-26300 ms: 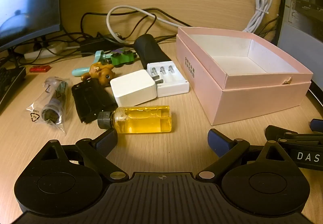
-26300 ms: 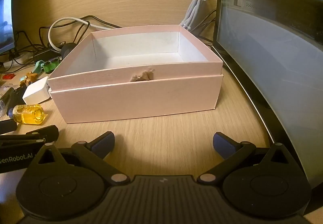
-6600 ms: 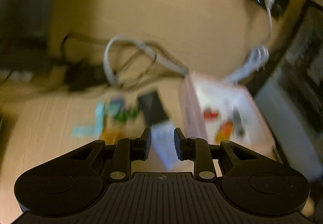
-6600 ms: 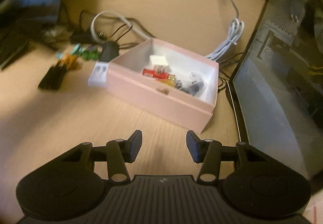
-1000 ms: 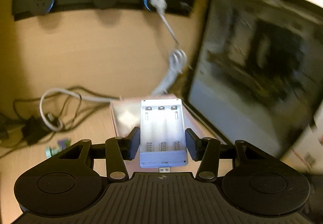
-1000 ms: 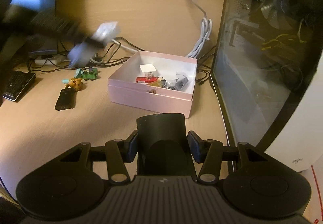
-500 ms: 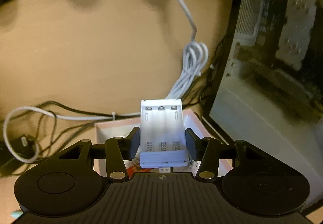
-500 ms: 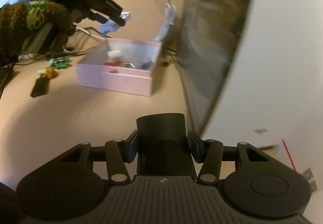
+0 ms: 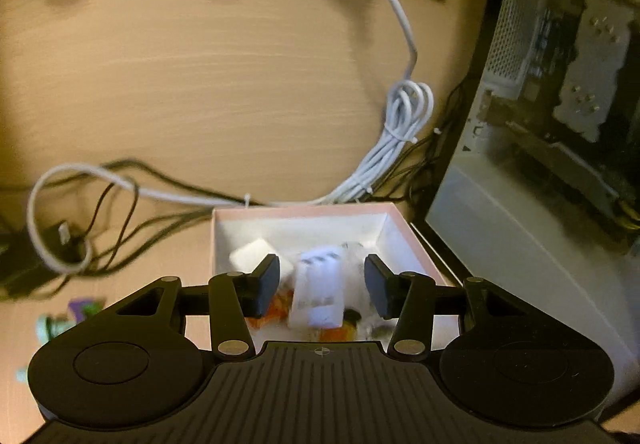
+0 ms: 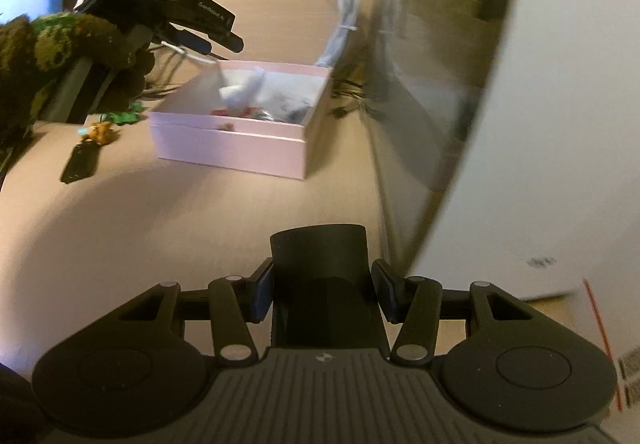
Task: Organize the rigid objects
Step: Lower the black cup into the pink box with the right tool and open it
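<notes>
The white battery holder (image 9: 318,294) that sat clamped in the left gripper (image 9: 322,286) half a second ago now lies blurred in the pink box (image 9: 304,211) at lower centre, three slots up, clear of the open pads. Around it lie a white cube (image 9: 250,257) and orange bits. The right gripper (image 10: 322,294) is closed on a black cylinder (image 10: 320,276), low in its view.

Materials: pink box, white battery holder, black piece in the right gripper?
Pink box: likely matte paperboard, with thin walls and crisp folded edges. Battery holder: looks like glossy white moulded plastic, though blurred. Black piece: smooth matte, probably plastic or rubber.
</notes>
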Demonstrator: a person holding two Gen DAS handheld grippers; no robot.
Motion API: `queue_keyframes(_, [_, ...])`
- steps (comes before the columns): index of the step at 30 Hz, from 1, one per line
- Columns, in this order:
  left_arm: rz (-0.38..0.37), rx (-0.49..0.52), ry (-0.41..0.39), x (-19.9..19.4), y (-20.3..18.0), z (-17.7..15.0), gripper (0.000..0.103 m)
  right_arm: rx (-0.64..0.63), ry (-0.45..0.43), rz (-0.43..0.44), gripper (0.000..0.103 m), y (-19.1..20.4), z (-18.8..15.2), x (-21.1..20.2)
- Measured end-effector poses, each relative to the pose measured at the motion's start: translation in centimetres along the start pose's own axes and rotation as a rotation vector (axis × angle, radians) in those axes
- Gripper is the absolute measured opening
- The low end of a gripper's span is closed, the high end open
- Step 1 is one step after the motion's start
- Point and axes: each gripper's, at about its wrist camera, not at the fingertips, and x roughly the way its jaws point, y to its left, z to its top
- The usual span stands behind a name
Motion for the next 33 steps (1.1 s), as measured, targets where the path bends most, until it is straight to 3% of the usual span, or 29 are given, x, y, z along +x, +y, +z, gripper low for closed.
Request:
queue_keyframes(5, [-0.031,-0.054,0.028,-4.3,0.6,-2.9,0.051,-0.008,-0.032,0.069,0.051,1.2,2.0,1.6])
queue_keyframes(11, [0.027,-0.079,0.047,-11.3,2.3,-6.9,0.051,-0.034,-0.123,0.131,0.051,3.0,6.4,3.8])
queue_keyframes(15, [0.109,-0.12,0.081,-15.8,3.9,-10.2,0.051,-0.029,-0.188,0.147,0.051,4.6,10.8,6.3])
queue_keyframes(22, [0.274,-0.317,0.106,-21.5,6.9,-15.5,0.05,0.032,-0.274,0.17,0.051,7.4,17.6,12.2])
queue_keyframes(25, [0.3,-0.371,0.1,-22.8,7.6,-16.7,0.05,0.031,-0.23,0.136,0.051,9.2,18.6,15.6])
queue_keyframes(28, [0.304,-0.385,0.111,-23.2,8.3,-17.2,0.05,0.067,-0.1,0.216,0.051,9.8,19.0,18.7])
queue_keyframes(31, [0.291,-0.391,0.135,-22.9,8.9,-17.7,0.05,0.123,-0.039,0.292,0.051,9.7,18.4,19.2])
queue_keyframes(33, [0.274,-0.386,0.157,-21.9,9.2,-17.6,0.05,0.141,-0.051,0.281,0.051,9.6,17.7,18.4])
